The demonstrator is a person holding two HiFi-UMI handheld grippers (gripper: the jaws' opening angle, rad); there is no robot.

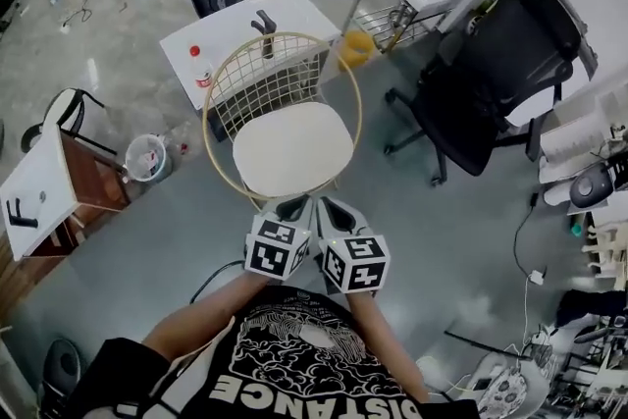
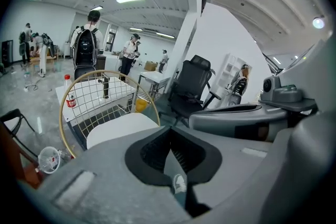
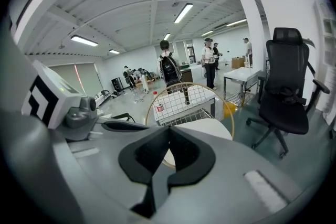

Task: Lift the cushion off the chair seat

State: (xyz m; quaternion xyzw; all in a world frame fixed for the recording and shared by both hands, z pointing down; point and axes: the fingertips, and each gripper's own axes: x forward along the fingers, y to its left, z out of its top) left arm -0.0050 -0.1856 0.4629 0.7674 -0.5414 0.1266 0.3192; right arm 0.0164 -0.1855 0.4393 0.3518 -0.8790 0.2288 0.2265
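The round white cushion [image 1: 292, 150] lies on the seat of the gold wire chair [image 1: 257, 78]. The left gripper [image 1: 291, 208] and the right gripper [image 1: 336, 209] hang side by side near its front edge, not touching it. Both pairs of jaws are pressed together, with nothing in them.

A black office chair [image 1: 500, 64] stands on grey floor [image 1: 442, 240].

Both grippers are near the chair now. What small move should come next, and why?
Probably open both jaws and ease forward to the near edge of the cushion. The left gripper and right gripper hang just short of it, in front of the chair, and each has its jaws together, so neither could take the edge yet.
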